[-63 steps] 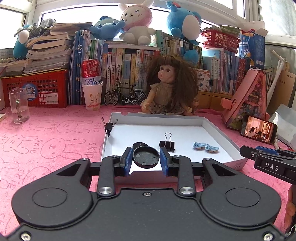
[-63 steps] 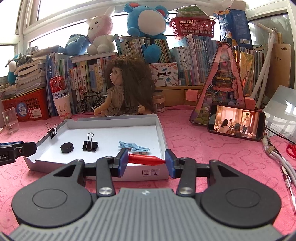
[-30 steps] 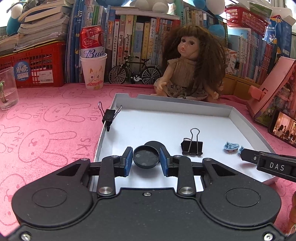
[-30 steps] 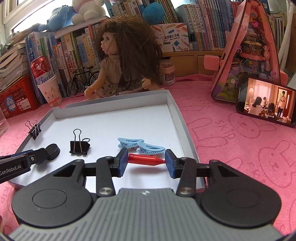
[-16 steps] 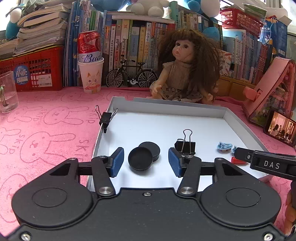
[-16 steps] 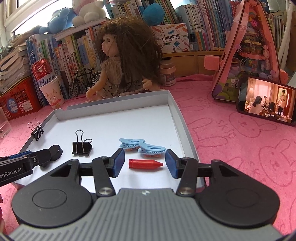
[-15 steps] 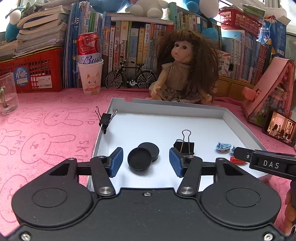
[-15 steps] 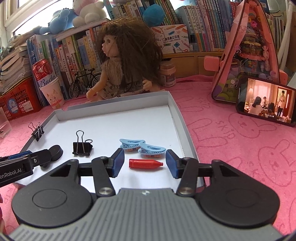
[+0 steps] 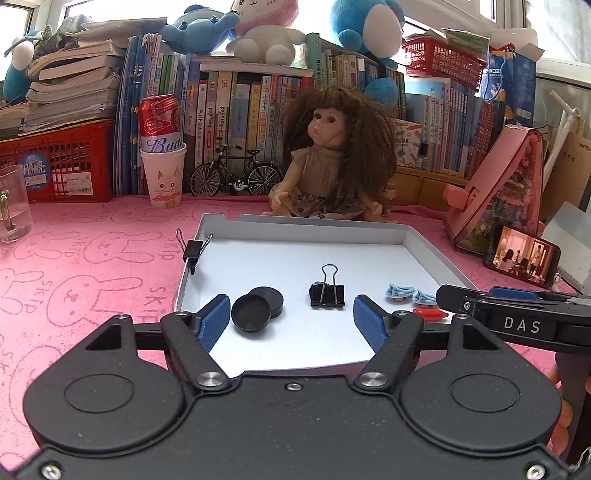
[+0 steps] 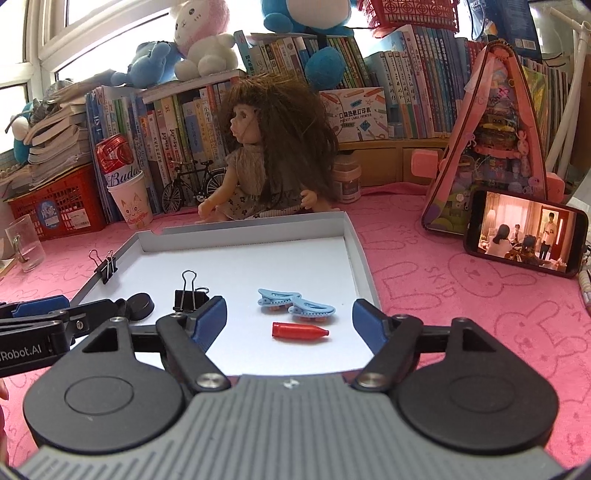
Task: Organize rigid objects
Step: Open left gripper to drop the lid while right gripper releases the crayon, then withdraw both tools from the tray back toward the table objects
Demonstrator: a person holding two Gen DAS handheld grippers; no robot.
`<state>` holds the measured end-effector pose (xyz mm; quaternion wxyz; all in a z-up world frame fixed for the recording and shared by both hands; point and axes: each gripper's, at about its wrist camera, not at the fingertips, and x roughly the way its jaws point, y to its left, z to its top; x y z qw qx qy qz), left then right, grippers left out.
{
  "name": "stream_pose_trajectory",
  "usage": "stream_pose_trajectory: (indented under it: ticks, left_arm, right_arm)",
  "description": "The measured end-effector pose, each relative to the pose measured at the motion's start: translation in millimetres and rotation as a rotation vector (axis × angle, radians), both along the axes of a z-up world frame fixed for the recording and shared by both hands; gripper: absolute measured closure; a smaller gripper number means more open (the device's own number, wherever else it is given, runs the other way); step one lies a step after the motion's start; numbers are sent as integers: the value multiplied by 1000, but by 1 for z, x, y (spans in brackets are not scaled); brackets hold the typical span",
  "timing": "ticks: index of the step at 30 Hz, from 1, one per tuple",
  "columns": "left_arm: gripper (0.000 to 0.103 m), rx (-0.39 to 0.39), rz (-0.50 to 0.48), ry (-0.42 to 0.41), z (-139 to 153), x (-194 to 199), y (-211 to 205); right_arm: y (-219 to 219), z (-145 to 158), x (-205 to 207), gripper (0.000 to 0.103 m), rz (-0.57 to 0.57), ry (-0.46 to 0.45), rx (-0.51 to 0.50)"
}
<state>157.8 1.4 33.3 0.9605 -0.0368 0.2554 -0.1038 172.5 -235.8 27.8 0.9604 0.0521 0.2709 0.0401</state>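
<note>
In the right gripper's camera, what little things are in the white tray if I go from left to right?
Binder clip on the rim → black round cap → standing binder clip → two blue hair clips → red pen cap.

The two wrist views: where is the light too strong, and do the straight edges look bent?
Left wrist view: the window behind the toys is blown out to white, yet the white tray and its clips stay sharp. Right wrist view: the window at upper left is overexposed too; fisheye curves the bookshelf and darkens the corners.
</note>
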Motion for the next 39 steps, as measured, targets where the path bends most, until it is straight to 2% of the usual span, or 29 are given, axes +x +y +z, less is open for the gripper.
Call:
stream_pose_trajectory:
  ticks: [12, 30, 39]
  left_arm:
    - [29, -23, -39, -9, -1, -46, 10]
    - [29, -27, -63, 27, -20, -95, 20]
    - [29, -18, -71, 48, -27, -112, 26]
  right_arm:
    - [-7, 2, -39, 14, 40, -39, -3]
    - [-14, -14, -91, 12, 108, -86, -82]
    - [-28, -23, -104, 12, 92, -44, -49]
